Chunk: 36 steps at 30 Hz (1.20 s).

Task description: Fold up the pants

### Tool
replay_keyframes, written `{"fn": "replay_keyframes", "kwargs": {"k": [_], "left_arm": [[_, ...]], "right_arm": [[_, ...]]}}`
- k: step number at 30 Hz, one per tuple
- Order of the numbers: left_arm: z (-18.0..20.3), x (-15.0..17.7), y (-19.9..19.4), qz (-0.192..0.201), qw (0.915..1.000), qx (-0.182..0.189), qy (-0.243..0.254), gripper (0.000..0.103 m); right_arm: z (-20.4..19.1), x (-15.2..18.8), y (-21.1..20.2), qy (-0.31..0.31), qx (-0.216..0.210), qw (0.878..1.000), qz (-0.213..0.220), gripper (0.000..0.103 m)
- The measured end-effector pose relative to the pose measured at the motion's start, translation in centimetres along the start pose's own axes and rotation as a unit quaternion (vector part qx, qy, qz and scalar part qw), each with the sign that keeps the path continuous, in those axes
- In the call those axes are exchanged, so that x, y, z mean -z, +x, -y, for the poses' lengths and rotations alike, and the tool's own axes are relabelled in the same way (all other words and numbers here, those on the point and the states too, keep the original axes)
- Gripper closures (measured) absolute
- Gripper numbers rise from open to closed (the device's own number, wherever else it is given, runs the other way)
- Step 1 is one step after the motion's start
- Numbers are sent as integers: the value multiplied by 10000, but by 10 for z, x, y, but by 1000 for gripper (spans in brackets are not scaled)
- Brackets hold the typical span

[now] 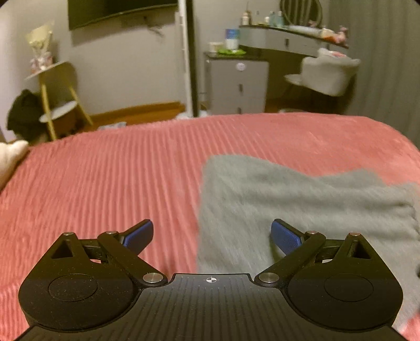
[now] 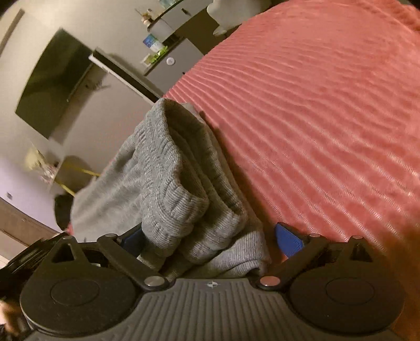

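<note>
left view: pants point(image 1: 302, 209) motion-blurred, weave unreadable, cut off at the right edge. dresser clutter point(image 1: 275, 18) too small to identify. right view: bunched pants point(image 2: 178, 188) cover the left finger of the right gripper point(image 2: 212, 244); contact between pads and cloth cannot be told. tv point(image 2: 55, 81) smeared.

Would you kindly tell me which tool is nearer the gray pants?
Right. The right tool has bunched gray pants between its fingers; the left tool is open above their edge.
</note>
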State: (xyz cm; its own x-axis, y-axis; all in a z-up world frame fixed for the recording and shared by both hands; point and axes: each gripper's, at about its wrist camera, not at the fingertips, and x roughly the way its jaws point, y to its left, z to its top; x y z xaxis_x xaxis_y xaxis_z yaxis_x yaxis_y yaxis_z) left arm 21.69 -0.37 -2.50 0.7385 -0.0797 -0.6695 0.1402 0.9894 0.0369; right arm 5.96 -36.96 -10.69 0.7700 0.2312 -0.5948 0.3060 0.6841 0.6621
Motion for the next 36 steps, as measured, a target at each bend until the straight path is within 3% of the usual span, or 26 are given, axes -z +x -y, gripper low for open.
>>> {"fn": "replay_keyframes", "kwargs": {"k": [2, 4, 8, 9, 10, 15, 18, 20, 22, 24, 27, 31, 34, 36], "left_arm": [[0, -8, 8, 35, 9999, 112, 33, 3], [0, -17, 21, -54, 9999, 155, -25, 3], [-6, -25, 52, -592, 9960, 515, -435, 4], [-7, -25, 59, -671, 9932, 757, -569, 19], [-6, -24, 63, -716, 9916, 877, -618, 24], [-3, -19, 52, -285, 9968, 661, -360, 55], [-16, -20, 48, -170, 9951, 722, -654, 62], [-25, -18, 44, -100, 9937, 689, -877, 62], [-31, -16, 36, -32, 9935, 562, -987, 56], [-32, -13, 27, -132, 9940, 509, -957, 30], [-42, 4, 13, -433, 9894, 957, -1003, 15], [-56, 43, 11, -1186, 9680, 1716, -1396, 14], [-60, 67, 19, -1524, 9583, 1755, -1661, 11], [-62, 73, 16, -1366, 9585, 1778, -1759, 9]], "right_arm": [[1, 3, 1, 6, -80, 10000, 40, 4], [4, 6, 1, 37, -215, 9997, 69, 15], [10, 8, -1, 127, -334, 9992, 174, 18], [8, 9, -3, 122, -336, 9991, 216, 21], [5, 9, -4, 78, -344, 9990, 270, 23], [-7, 9, -11, -162, -352, 9980, 492, 30], [-21, 10, -15, -532, -325, 9957, 689, 32], [-17, 9, -15, -497, -444, 9951, 728, 31], [-5, 5, -6, -189, -365, 9979, 501, 25], [5, 3, -1, 123, -364, 9988, 299, 17], [16, 1, 1, 471, -542, 9974, 110, 4], [26, 2, 5, 666, -720, 9952, -3, 4], [23, 5, 9, 585, -780, 9952, -75, 4], [18, 6, 11, 511, -773, 9956, -117, 4]]}}
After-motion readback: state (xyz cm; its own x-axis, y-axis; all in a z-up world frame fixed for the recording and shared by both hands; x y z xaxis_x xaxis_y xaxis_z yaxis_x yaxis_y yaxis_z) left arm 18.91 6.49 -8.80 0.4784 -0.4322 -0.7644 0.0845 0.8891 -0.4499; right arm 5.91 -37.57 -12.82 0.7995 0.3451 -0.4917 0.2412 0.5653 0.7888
